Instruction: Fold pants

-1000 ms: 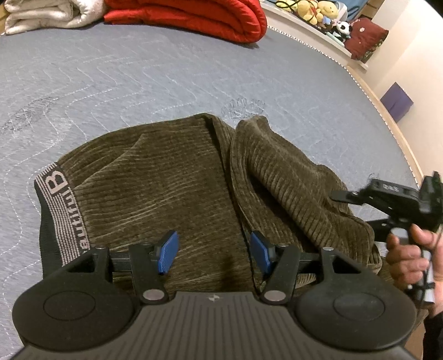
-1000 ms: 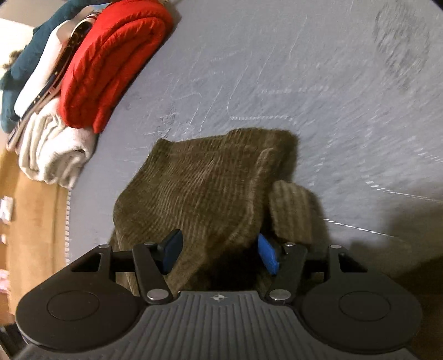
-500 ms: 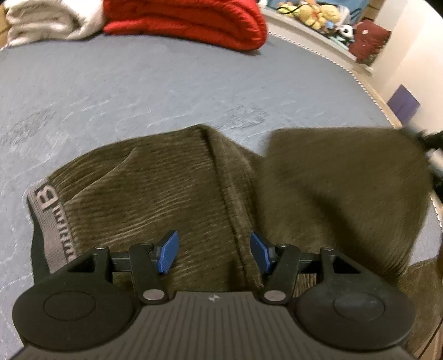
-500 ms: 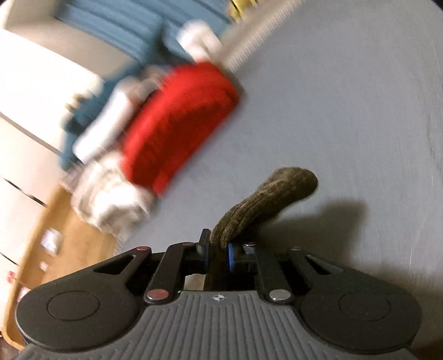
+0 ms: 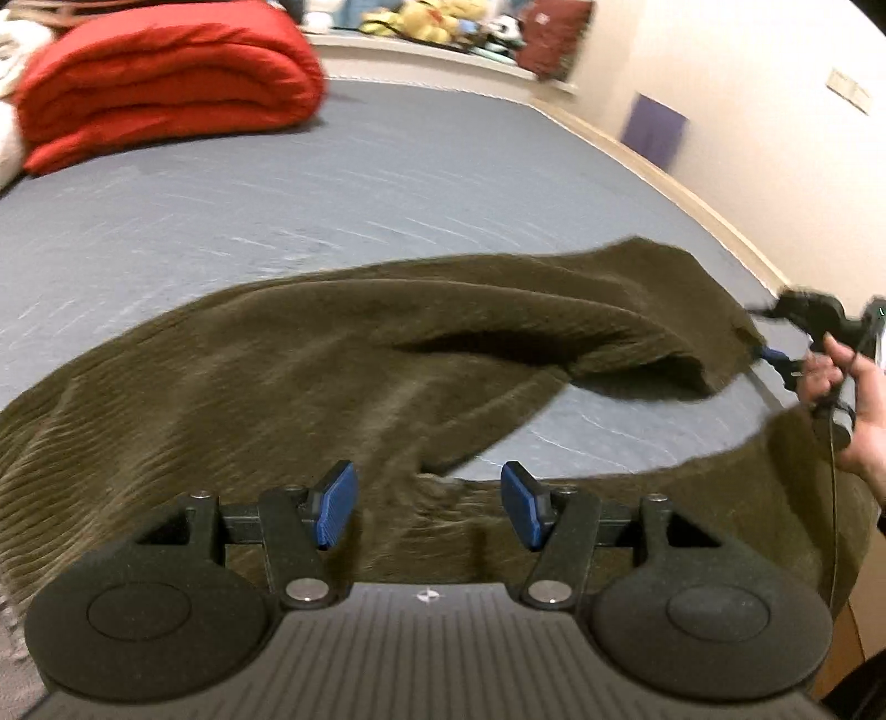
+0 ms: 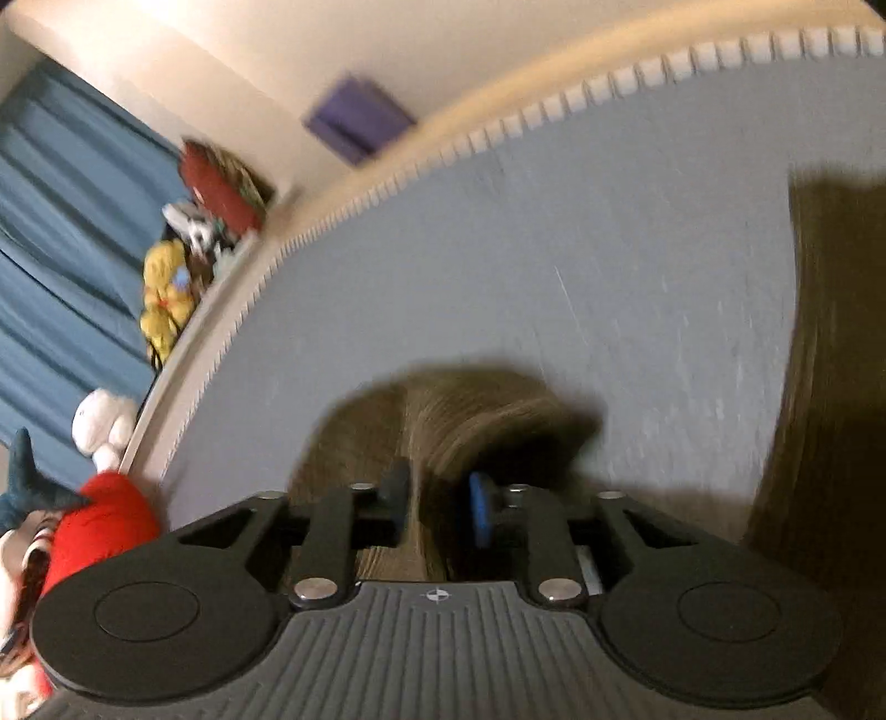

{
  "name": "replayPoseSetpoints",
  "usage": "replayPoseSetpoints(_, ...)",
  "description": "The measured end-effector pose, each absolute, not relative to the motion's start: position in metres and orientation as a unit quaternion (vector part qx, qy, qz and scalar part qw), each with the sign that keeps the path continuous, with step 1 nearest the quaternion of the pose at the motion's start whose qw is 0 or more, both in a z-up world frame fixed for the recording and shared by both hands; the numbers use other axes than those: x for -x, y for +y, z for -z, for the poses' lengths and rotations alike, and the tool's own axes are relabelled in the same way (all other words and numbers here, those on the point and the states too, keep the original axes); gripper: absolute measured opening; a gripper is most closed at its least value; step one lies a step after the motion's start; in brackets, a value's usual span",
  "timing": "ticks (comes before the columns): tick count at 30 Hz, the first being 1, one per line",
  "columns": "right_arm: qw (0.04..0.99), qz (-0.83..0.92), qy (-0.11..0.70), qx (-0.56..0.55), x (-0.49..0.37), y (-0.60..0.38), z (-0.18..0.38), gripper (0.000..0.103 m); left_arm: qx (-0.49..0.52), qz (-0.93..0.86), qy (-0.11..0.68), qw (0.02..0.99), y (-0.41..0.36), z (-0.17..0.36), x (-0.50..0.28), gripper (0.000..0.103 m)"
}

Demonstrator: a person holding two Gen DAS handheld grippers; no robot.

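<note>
The olive-brown ribbed pants (image 5: 343, 354) lie across the grey mattress (image 5: 277, 210). My left gripper (image 5: 426, 509) is open, its blue pads just above the pants near the crotch, holding nothing. My right gripper (image 6: 440, 512) is shut on a bunched leg end of the pants (image 6: 476, 421) and holds it off the mattress. In the left wrist view the right gripper (image 5: 775, 354) is at the far right, with that leg stretched out toward it. More of the pants (image 6: 819, 387) hangs at the right edge of the right wrist view.
A folded red duvet (image 5: 160, 77) lies at the far left of the mattress. Plush toys (image 5: 437, 22) sit on a ledge behind it. The mattress edge (image 5: 692, 205) runs along the right, beside a cream wall with a purple box (image 5: 653, 130).
My right gripper closed on a pant leg and pulled it out to the right, unfolding it. My left gripper stayed open above the pants while its view shifted right.
</note>
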State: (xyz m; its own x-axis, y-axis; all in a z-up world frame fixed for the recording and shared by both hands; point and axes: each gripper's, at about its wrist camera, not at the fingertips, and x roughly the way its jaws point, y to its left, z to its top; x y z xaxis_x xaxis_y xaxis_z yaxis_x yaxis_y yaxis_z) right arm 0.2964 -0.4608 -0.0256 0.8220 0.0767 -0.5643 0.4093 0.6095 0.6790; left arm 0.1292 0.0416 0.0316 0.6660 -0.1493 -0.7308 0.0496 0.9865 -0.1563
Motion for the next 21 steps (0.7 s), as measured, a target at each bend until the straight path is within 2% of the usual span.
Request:
replayPoseSetpoints(1,0.851,0.095,0.283,-0.432,-0.297,-0.462,0.027,0.058,0.052,0.059,0.403,0.912,0.036,-0.029,-0.133,0.063)
replayPoseSetpoints(2,0.853,0.093,0.281,-0.431,-0.298,-0.464,0.027,0.062,0.042,0.062,0.4,0.913,0.033,-0.025,-0.137,0.064)
replayPoseSetpoints(6,0.848,0.076,0.285,-0.441,-0.295,-0.486,0.031,0.062,0.001,0.073,0.391,0.917,0.02,-0.006,-0.159,0.068)
replayPoseSetpoints(9,0.85,0.078,0.285,-0.435,-0.299,-0.482,0.032,0.059,-0.013,0.084,0.391,0.916,0.017,0.006,-0.174,0.068)
replayPoseSetpoints(12,0.844,0.088,0.276,-0.451,-0.305,-0.489,0.035,0.051,0.003,0.1,0.41,0.906,0.013,0.017,-0.187,0.068)
replayPoseSetpoints(13,0.841,0.086,0.274,-0.458,-0.306,-0.491,0.037,0.041,-0.007,0.107,0.419,0.902,0.009,0.022,-0.191,0.066)
replayPoseSetpoints(14,0.839,0.08,0.275,-0.462,-0.308,-0.494,0.039,0.028,-0.036,0.105,0.425,0.898,0.003,0.027,-0.193,0.055)
replayPoseSetpoints(15,0.839,0.075,0.276,-0.463,-0.31,-0.495,0.04,0.022,-0.071,0.097,0.427,0.896,-0.003,0.032,-0.194,0.045)
replayPoseSetpoints(16,0.842,0.072,0.273,-0.46,-0.312,-0.495,0.039,0.012,-0.108,0.088,0.424,0.895,-0.007,0.036,-0.195,0.028)
replayPoseSetpoints(17,0.847,0.069,0.268,-0.455,-0.313,-0.494,0.035,0.009,-0.129,0.088,0.418,0.895,-0.009,0.036,-0.194,0.015)
replayPoseSetpoints(19,0.861,0.054,0.252,-0.438,-0.315,-0.489,0.018,0.008,-0.121,0.089,0.419,0.896,-0.001,0.028,-0.195,0.008)
replayPoseSetpoints(21,0.901,0.038,0.219,-0.374,-0.311,-0.474,-0.022,0.007,-0.103,0.083,0.415,0.9,0.014,0.013,-0.193,0.007)
